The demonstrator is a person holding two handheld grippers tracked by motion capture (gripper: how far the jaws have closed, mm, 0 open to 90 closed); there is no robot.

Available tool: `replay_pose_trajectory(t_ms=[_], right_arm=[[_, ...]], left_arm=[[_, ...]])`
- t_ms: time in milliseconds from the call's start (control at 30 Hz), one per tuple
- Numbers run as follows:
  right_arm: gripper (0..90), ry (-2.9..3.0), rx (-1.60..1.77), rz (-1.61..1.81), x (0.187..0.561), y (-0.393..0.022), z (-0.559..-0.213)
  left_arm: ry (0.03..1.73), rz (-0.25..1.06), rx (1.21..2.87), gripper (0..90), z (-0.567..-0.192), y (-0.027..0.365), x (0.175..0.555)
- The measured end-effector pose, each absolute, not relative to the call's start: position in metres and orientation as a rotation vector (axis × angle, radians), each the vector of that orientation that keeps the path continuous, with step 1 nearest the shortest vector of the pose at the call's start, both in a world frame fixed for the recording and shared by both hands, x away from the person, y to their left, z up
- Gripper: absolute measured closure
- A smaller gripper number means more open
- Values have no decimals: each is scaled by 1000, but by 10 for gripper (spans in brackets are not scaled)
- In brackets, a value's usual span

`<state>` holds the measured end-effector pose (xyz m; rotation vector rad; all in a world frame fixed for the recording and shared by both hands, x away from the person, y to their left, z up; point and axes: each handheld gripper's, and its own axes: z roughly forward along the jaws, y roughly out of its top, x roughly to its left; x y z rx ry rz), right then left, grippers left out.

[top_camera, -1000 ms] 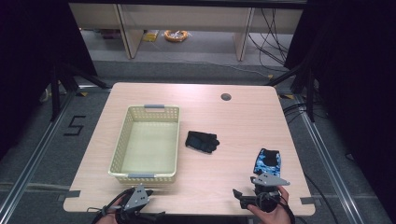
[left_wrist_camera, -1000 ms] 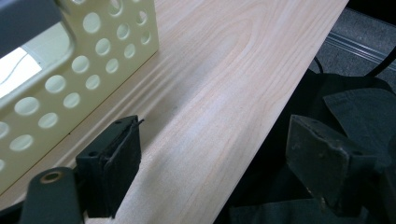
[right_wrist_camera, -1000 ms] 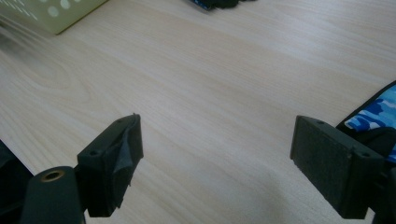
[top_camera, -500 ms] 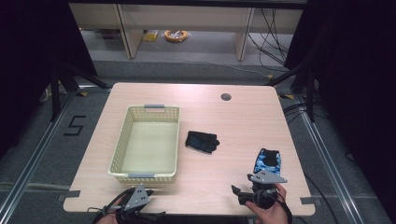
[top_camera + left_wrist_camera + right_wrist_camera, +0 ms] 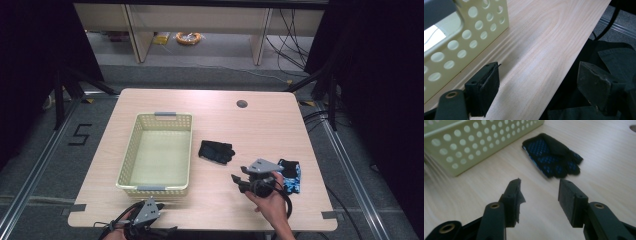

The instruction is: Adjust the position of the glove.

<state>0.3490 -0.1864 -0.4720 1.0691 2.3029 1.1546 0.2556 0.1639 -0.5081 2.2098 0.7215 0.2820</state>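
Ahead of the right gripper's (image 5: 539, 202) half-closed, just-narrowing, empty fingers lies a glove (image 5: 552, 155) on the counter (image 5: 604, 157); basket (image 5: 156, 152) empty, nothing packed yet.

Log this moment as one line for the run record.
right hand-held gripper: jaws just closing, nothing between, aimed at dark glove | left hand-held gripper: open at table edge | basket: empty | blue glove: on table

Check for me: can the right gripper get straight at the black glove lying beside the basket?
Probably yes. The right gripper points at the black glove with bare table between them. Its jaws have just been closing, with nothing between them. The basket stands off to one side.
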Motion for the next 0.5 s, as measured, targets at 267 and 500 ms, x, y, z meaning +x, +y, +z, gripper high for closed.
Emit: replay_pose_trajectory(t_ms=[267,500], right_arm=[[615,2400,864,997,400,-130,-471],[625,2469,849,945,424,-116,-482]], left_arm=[[730,278,2212,178,-508,164,255],[711,286,2204,178,-507,165,255]])
